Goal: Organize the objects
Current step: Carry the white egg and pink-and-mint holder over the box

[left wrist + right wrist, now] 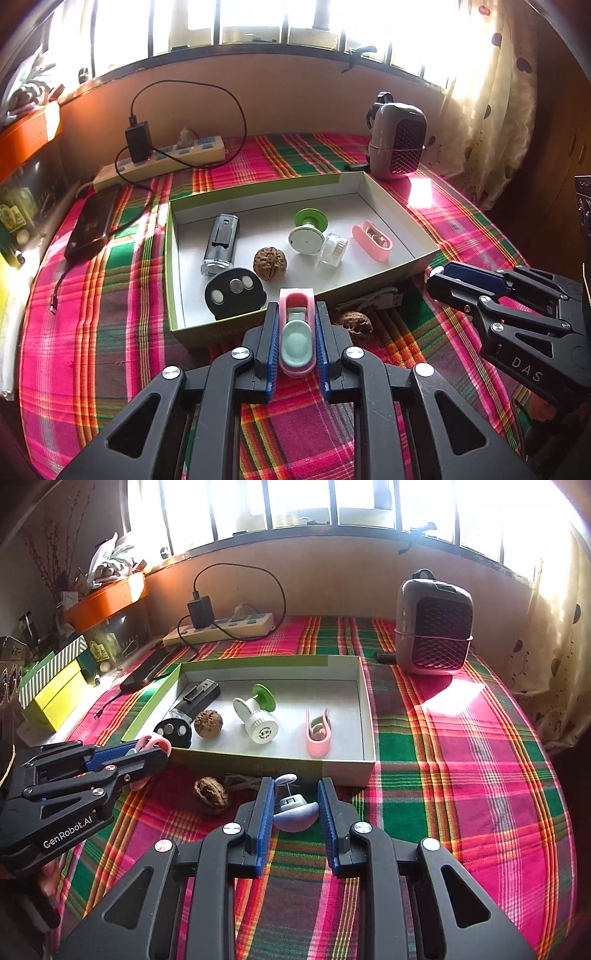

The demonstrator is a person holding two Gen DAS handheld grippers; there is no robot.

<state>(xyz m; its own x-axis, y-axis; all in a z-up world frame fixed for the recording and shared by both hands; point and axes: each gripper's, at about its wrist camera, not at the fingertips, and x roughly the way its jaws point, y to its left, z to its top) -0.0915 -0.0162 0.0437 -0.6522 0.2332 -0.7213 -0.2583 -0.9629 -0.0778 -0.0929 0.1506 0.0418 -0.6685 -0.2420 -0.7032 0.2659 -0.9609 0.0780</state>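
My left gripper (296,314) is shut on a pink clip case with a mint insert (296,334), held at the near wall of the green-edged cardboard box (173,266). The box holds a second pink case (371,240), a walnut (270,263), a green-and-white spool (308,230), a clear jar (333,250), a black tube (220,243) and a black disc (234,291). My right gripper (295,797) is around a lavender suction hook (295,814) lying on the cloth before the box (365,716); its jaws stand slightly apart from it. A second walnut (210,794) lies outside the box.
A grey mini heater (434,624) stands at the back right. A power strip with a charger (221,626) lies along the back wall, a black phone (92,225) at the left. A cable (380,299) lies before the box. The checked cloth (461,775) covers the table.
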